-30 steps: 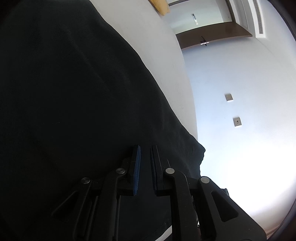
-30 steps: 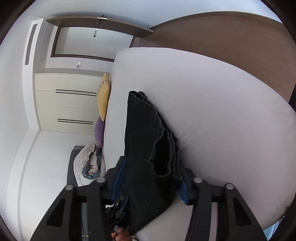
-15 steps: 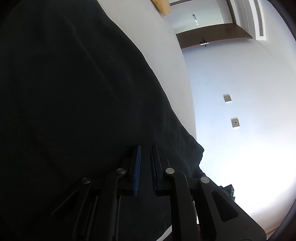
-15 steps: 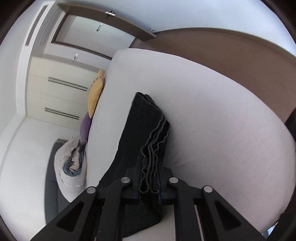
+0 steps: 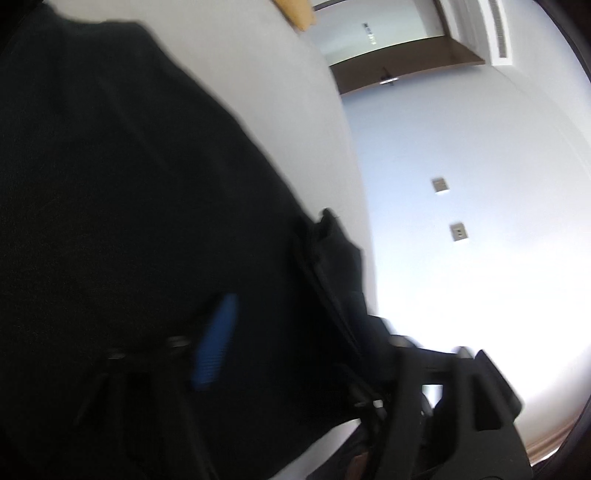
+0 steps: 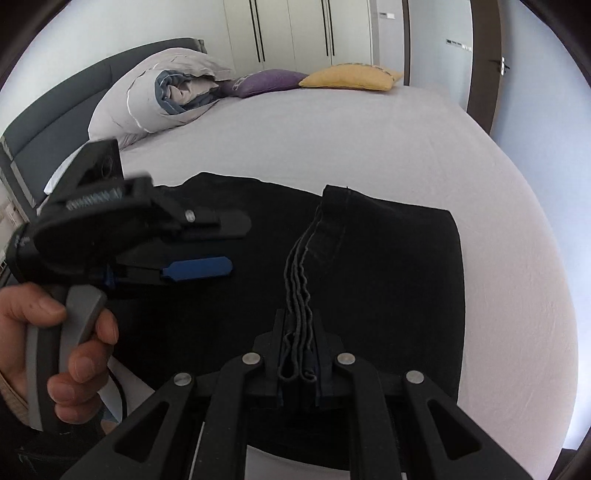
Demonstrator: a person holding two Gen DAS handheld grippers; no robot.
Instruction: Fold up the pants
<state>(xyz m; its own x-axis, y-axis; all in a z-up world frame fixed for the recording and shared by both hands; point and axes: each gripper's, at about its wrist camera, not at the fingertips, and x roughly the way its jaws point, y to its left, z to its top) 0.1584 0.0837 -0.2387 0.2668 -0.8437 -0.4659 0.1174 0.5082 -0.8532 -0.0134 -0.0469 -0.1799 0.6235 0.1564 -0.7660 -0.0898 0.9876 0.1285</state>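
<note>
The black pants [image 6: 388, 258] lie folded on the white bed [image 6: 369, 129]. My right gripper [image 6: 298, 354] is shut on a bunched stack of the pants' edge layers at their near side. My left gripper [image 6: 236, 245] shows in the right wrist view at the left, held by a hand, open, its fingers spread just above the pants with nothing between them. In the blurred left wrist view the pants [image 5: 110, 221] fill the left side, and one blue pad [image 5: 214, 343] of the open left gripper [image 5: 291, 354] shows over the cloth.
A rolled duvet [image 6: 159, 99], a purple pillow [image 6: 266, 81] and a yellow pillow [image 6: 347, 77] lie at the head of the bed. A grey headboard [image 6: 48, 122] is at the left. White wardrobes [image 6: 295, 29] and a door [image 6: 491, 66] stand behind.
The left gripper has opened and let go of the pants. The right gripper, still shut on the edge layers, has swung round and carried them over onto the pants.
</note>
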